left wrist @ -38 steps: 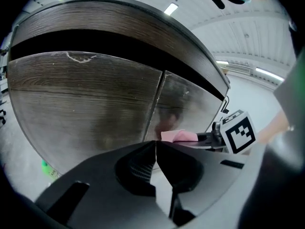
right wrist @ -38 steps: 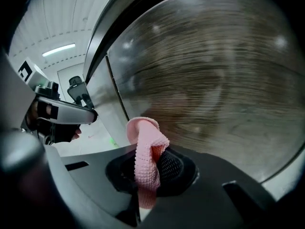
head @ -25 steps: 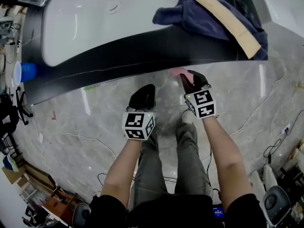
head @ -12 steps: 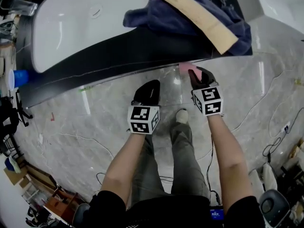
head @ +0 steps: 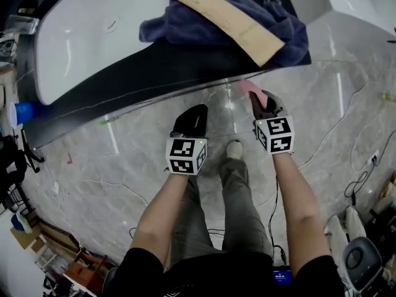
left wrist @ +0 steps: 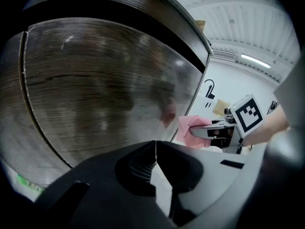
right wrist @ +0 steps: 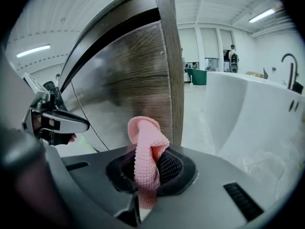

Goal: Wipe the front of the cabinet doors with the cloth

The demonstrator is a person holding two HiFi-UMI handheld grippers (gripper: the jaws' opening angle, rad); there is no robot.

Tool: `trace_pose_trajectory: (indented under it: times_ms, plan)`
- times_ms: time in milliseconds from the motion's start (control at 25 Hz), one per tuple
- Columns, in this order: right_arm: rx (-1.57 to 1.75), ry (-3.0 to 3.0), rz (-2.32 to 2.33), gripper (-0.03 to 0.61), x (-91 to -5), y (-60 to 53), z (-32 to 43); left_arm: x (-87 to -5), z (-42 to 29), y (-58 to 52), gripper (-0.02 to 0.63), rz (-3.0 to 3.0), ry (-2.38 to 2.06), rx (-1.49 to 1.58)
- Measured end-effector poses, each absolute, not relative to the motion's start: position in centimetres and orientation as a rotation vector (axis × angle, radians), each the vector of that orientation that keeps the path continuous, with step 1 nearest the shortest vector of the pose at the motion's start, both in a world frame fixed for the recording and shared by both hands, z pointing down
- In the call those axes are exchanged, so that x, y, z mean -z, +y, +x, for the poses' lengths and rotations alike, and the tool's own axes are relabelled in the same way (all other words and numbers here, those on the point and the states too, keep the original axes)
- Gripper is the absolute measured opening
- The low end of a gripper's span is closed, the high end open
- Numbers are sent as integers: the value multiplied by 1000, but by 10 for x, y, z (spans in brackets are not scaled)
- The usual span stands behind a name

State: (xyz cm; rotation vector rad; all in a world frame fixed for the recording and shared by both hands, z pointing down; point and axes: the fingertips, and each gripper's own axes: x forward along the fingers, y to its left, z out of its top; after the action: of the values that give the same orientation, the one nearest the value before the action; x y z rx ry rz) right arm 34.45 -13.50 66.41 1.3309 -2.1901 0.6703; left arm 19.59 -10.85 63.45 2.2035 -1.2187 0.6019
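My right gripper [head: 258,101] is shut on a pink cloth [right wrist: 147,155], whose bunched end [head: 247,87] sits at the lower right corner of the dark wood-grain cabinet door [right wrist: 128,80]. In the left gripper view the same cloth [left wrist: 189,130] shows beside the door's right edge, held by the right gripper [left wrist: 209,130]. My left gripper [head: 192,121] hangs to the left of the right one, its jaws shut with nothing between them [left wrist: 155,151], pointing at the cabinet front [left wrist: 105,85].
A black countertop [head: 142,73] with a white basin [head: 86,36] runs above the cabinet. On it lie a dark blue towel [head: 204,23] and a long tan board [head: 216,14]. A blue cup [head: 21,112] stands at left. The floor [head: 334,116] is grey marble, with cables at right.
Both grippers have shifted slightly right along the cabinet front. The right gripper keeps the pink cloth at the door's lower edge.
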Motion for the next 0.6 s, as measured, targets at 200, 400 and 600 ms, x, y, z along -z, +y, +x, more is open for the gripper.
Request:
trace_pose_trajectory:
  times_ms: [200, 400, 600]
  plan:
    - [-707, -2167, 1392, 44, -652, -121, 353, -624, 191, -102, 11, 2216, -1206, -605]
    - [-718, -2183, 1417, 44, -626, -107, 341, -606, 172, -94, 11, 2220, -1219, -589]
    - [-699, -2203, 1412, 44, -596, -97, 322, -574, 155, -88, 11, 2256, -1215, -554]
